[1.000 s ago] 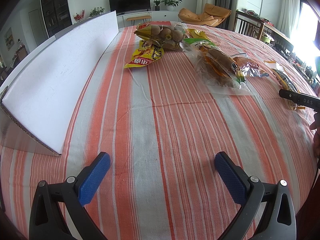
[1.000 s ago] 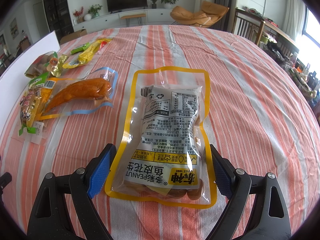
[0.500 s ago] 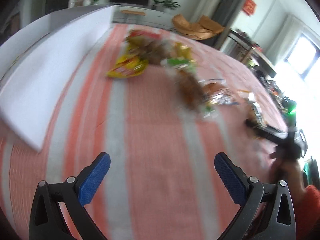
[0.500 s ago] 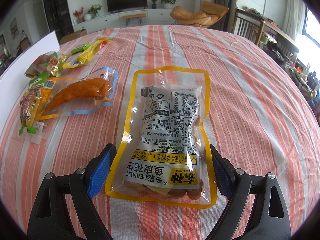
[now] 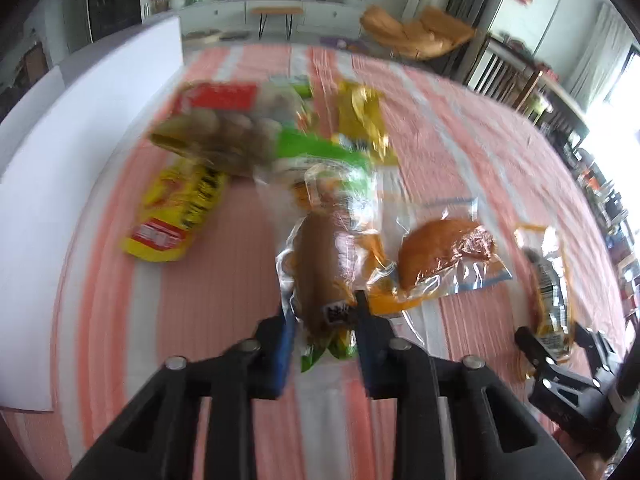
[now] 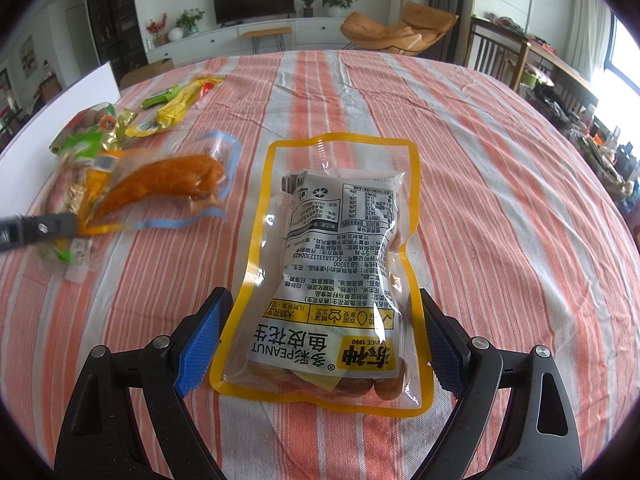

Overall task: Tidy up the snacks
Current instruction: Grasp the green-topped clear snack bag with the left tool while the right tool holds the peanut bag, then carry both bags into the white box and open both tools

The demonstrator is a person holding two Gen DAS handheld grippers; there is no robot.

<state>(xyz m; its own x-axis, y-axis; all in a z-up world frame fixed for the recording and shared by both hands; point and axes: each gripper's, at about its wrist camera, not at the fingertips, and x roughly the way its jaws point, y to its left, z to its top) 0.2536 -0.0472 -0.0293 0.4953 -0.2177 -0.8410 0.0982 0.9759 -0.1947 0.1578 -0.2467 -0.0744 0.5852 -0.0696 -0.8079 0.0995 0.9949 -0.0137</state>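
My left gripper (image 5: 324,318) is shut on the near end of a clear pack holding a brown snack (image 5: 320,264), whose green end pokes out below the pads. The right wrist view shows that same gripper (image 6: 40,228) at the left edge, at the pack (image 6: 76,196). My right gripper (image 6: 320,308) stands open, its blue pads on either side of a yellow-rimmed peanut bag (image 6: 336,256) lying flat on the striped tablecloth. A vacuum pack with an orange piece of meat (image 5: 440,256) lies between the two grippers.
Further back lie a yellow packet (image 5: 176,212), a bag of brown round snacks (image 5: 224,136) and a gold packet (image 5: 362,120). A white board (image 5: 60,160) stands along the table's left side. The right gripper (image 5: 560,360) with the peanut bag (image 5: 548,280) shows at the right.
My left gripper has swept forward and right from bare cloth to the snack pile and gone from wide open to shut on the brown snack pack. The right gripper has not moved.
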